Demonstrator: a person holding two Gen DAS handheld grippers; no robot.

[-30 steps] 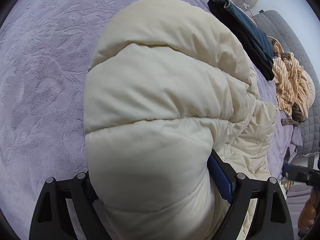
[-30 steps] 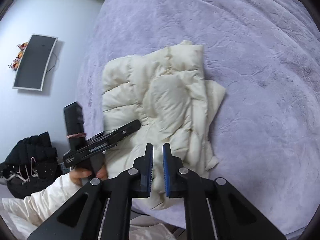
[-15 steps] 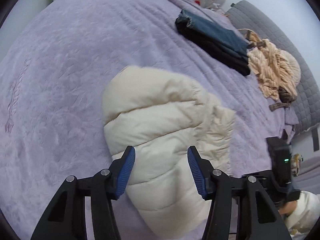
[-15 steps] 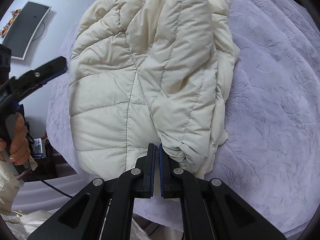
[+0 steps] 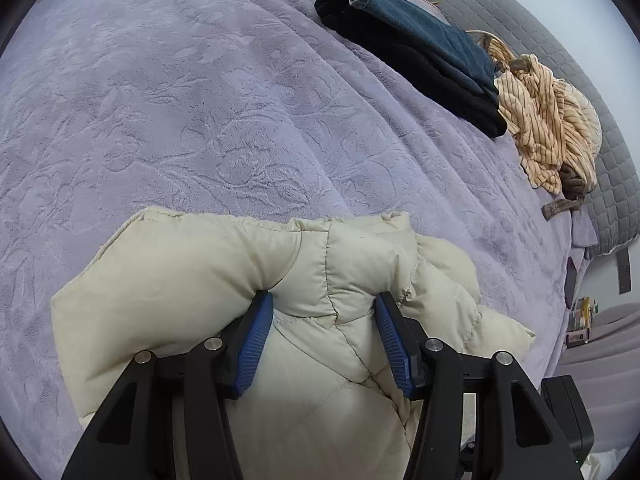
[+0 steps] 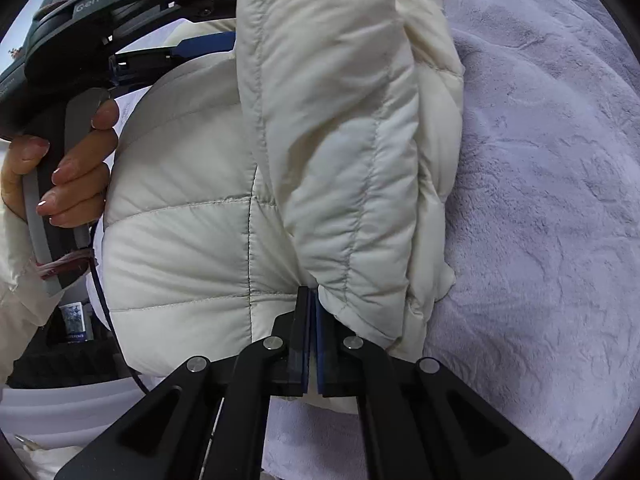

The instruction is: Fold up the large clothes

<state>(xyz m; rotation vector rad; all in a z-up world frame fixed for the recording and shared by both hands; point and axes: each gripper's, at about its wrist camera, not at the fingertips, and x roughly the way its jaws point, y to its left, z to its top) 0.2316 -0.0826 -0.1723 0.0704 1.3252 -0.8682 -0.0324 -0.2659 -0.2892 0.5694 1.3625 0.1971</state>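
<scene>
A cream puffer jacket [image 5: 208, 280] lies folded at the near edge of the lilac bed [image 5: 200, 100]. My left gripper [image 5: 324, 312] is open, its blue pads [image 5: 256, 340] pressed on either side of a thick fold of the jacket. In the right wrist view the jacket [image 6: 340, 140] fills the frame. My right gripper [image 6: 312, 300] is shut, its tips against the jacket's lower edge; I cannot tell if fabric is pinched. The left gripper also shows in the right wrist view [image 6: 208, 46], held by a hand [image 6: 76, 176].
Folded dark jeans [image 5: 412, 44] lie at the far side of the bed. A crumpled striped tan garment [image 5: 548, 120] lies beside them near a grey quilted headboard [image 5: 600, 120]. The bed's lilac cover [image 6: 540, 200] stretches to the right of the jacket.
Both grippers have moved in close to the jacket. The left jaws now straddle a fold at its near edge. The right gripper's shut tips have reached the jacket's lower edge.
</scene>
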